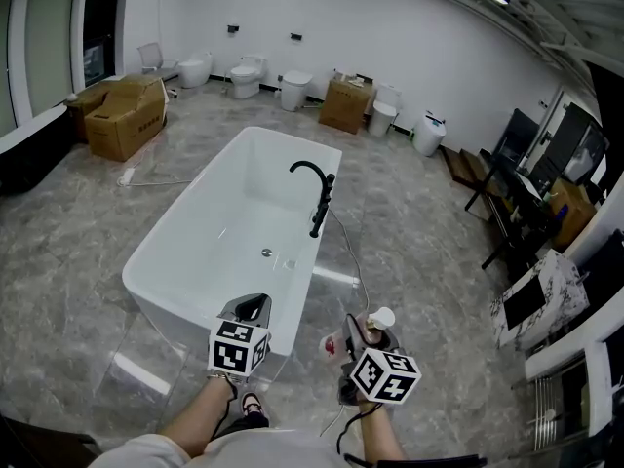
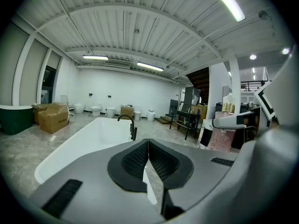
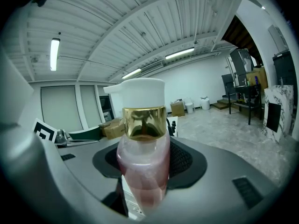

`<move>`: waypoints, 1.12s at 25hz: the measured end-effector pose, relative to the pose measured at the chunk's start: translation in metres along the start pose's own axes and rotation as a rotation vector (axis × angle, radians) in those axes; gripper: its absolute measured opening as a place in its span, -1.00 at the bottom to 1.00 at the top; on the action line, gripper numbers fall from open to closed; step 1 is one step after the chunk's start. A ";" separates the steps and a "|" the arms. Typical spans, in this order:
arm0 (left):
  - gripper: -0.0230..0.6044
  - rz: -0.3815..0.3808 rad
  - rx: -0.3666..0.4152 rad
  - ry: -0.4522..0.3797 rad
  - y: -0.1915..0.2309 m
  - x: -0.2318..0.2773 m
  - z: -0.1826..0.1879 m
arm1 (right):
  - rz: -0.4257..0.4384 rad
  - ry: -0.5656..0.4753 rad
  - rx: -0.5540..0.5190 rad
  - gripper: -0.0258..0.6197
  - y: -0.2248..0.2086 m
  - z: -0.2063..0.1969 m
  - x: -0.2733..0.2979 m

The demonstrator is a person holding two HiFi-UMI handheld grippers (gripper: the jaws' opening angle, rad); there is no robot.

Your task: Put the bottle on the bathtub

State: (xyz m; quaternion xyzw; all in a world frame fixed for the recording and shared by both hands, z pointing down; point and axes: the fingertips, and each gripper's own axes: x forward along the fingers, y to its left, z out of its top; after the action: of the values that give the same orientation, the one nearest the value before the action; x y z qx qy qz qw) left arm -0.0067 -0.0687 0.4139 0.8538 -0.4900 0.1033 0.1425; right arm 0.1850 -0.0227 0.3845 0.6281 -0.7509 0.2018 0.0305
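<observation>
No writing here can be read

The cardboard box (image 1: 125,117) at the upper left of the head view has dark print on its side, too small to make out. The label (image 3: 127,202) low on the bottle (image 3: 142,171), at the bottom centre of the right gripper view, shows fine blurred lines of print. The cube (image 1: 239,347) on the left gripper (image 1: 252,306) and the cube (image 1: 386,375) on the right gripper (image 1: 363,331) bear only black-and-white square patterns
</observation>
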 end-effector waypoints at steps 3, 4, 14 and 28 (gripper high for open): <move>-0.87 0.002 0.001 0.000 0.008 0.016 0.008 | 0.003 0.004 0.002 -0.20 -0.004 0.007 0.017; -0.87 0.003 0.002 0.000 0.010 0.021 0.010 | 0.004 0.005 0.003 -0.20 -0.005 0.009 0.023; -0.87 0.002 0.009 0.001 0.034 0.066 0.031 | 0.000 -0.005 0.012 -0.20 -0.013 0.029 0.073; -0.87 0.003 -0.013 -0.001 0.066 0.115 0.045 | -0.018 -0.003 0.013 -0.20 -0.020 0.047 0.125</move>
State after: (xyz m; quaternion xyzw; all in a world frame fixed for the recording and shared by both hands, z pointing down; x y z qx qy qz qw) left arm -0.0053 -0.2089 0.4175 0.8521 -0.4921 0.1000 0.1476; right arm 0.1880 -0.1573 0.3843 0.6354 -0.7438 0.2055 0.0273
